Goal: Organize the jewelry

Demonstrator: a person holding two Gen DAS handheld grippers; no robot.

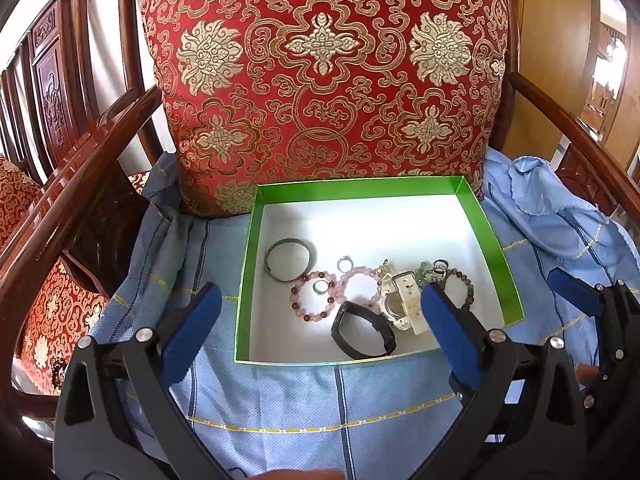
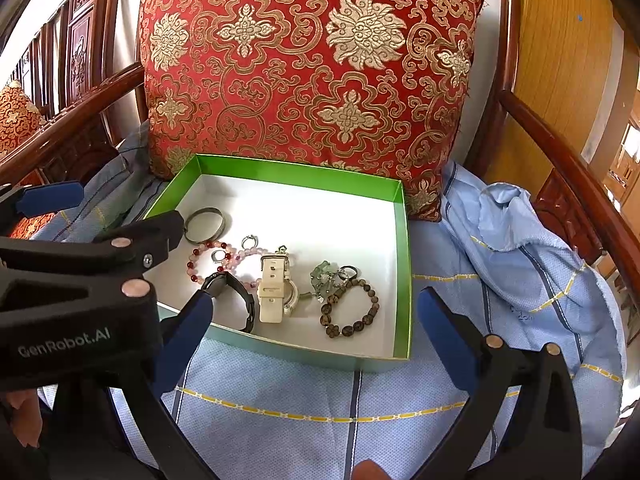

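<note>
Both the left gripper (image 1: pixel 320 300) and the right gripper (image 2: pixel 316 312) hovered wide and empty over the green box (image 1: pixel 492 240) on the chair seat, where the tangled jewelry (image 1: pixel 360 292) crowded its near edge, so one pinch risked snagging neighbouring pieces.

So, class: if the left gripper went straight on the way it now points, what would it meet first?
Probably the black band just inside the green box; the open left gripper frames it, though depth is unclear.

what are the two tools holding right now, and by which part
Nothing is held. The left tool and the right tool are both open and empty, above the near edge of the green box; the jewelry lies loose inside.
</note>
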